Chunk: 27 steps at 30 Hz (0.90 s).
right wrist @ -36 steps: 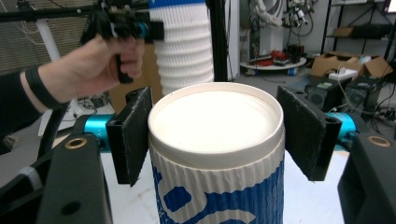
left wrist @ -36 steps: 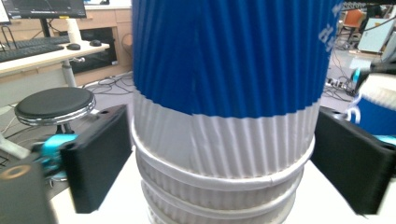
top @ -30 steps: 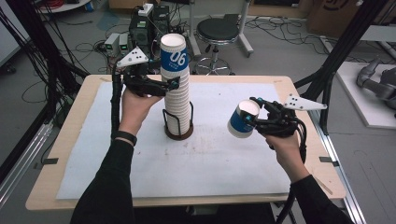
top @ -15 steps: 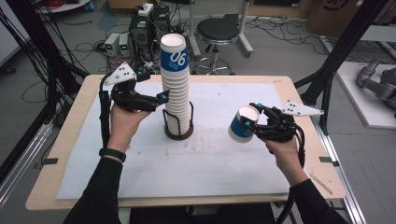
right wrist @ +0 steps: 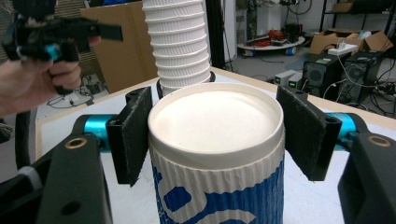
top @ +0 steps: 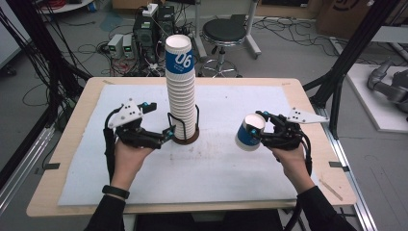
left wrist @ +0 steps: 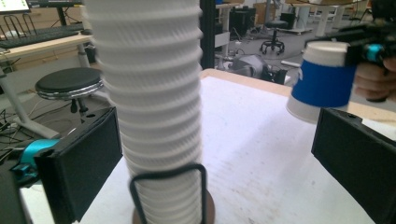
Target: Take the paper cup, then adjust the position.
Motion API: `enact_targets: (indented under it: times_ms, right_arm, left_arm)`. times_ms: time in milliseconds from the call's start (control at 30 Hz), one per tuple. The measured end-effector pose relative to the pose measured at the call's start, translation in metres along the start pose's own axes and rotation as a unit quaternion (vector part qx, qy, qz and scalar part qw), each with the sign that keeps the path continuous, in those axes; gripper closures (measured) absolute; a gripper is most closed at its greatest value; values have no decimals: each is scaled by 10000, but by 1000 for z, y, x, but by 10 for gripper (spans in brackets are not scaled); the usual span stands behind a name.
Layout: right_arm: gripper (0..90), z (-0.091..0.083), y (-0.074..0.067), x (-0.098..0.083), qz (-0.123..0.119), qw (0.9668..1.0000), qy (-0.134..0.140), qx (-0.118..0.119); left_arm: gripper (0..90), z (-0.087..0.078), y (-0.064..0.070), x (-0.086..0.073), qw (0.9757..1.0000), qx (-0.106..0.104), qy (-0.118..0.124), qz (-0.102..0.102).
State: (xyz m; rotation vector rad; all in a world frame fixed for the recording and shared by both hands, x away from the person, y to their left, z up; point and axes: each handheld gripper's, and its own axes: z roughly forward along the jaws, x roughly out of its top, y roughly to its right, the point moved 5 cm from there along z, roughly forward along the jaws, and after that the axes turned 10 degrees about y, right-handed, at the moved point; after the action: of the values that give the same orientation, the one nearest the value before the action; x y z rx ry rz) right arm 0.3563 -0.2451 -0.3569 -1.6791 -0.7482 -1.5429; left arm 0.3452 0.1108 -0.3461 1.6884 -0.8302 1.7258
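High view: left gripper [top: 168,134], jaws spread wide, flanks the base of the tall cup stack [top: 182,91] at mid-table, while the right gripper [top: 260,132] clamps a blue-and-white paper cup [top: 249,133] above the mat.

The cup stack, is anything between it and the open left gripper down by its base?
Nothing visible stands in the way. The left gripper has its jaws open toward the foot of the cup stack, and only the stack's own wire holder sits in front. The single blue cup is off in the right gripper.
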Motion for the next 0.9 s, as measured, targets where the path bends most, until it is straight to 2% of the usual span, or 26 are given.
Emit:
enact_targets:
  times_ms: [67,133,233,267,467,600,633,667,900]
  right_arm:
    - [311,-1,0,0,-46,10000,14,-10]
    - [311,-2,-1,1,-31,10000,20,-23]
    - [311,-3,0,0,-45,10000,3,-28]
    - [311,-4,0,0,-20,10000,-1,-32]
    - [311,-6,-1,2,0,10000,52,-17]
    - [311,-6,-4,2,30,9999,41,131]
    - [311,-5,-5,2,27,9999,31,160]
    - [311,-5,-5,1,16,9998,0,207]
    - [311,-1,-14,0,-3,9984,-82,566]
  left_arm:
    - [17,-1,3,-4,10000,-13,-23,19]
    - [17,-4,13,-16,9999,-105,-57,-32]
    - [17,-6,17,-23,9999,-133,-53,-46]
    - [17,-5,20,-27,9997,-181,-129,-72]
    - [17,-3,25,-26,9992,-357,-88,-125]
    - [17,3,31,-30,9975,-639,-176,-238]
    - [17,3,31,-30,9975,-639,-176,-238]
    - [17,6,33,-32,9963,-780,-192,-305]
    - [17,15,42,-38,9931,-1069,-263,-407]
